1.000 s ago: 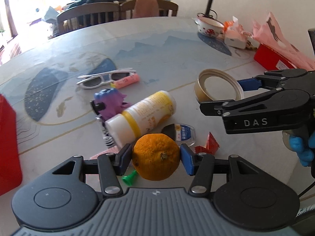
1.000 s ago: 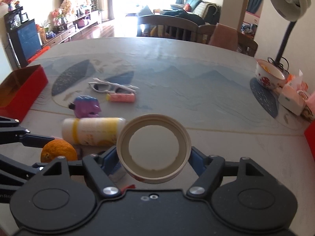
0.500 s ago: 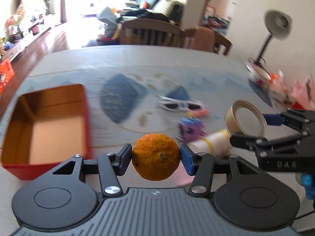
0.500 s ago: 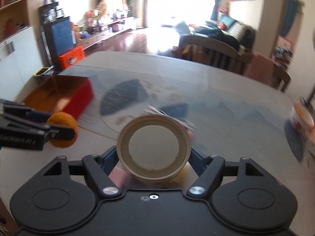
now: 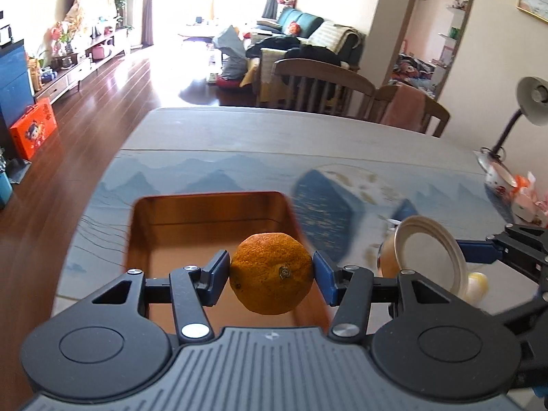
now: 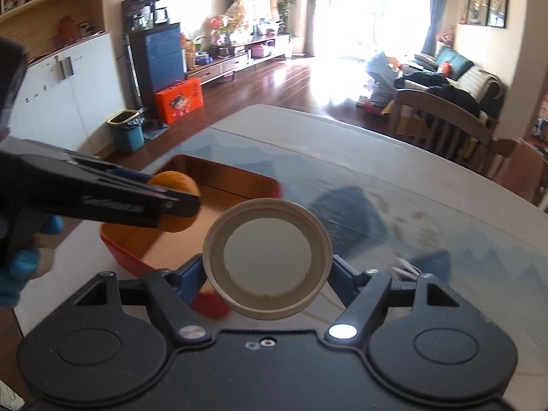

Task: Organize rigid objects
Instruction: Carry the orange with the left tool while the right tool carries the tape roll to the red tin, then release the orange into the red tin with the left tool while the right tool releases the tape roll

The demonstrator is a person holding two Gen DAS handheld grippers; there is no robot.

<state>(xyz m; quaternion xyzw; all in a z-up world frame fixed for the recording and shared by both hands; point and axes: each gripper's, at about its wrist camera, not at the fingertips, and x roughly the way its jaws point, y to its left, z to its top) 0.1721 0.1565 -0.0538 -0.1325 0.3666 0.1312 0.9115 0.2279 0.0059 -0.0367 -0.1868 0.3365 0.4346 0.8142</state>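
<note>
Your left gripper [image 5: 271,274] pinches the orange [image 5: 271,273], which hangs over the red box [image 5: 209,196] just beyond and below its jaws. Your right gripper [image 6: 267,274] clamps the tape roll [image 6: 267,258] beside the box's near corner. The box looks empty, though blur hides part.
</note>
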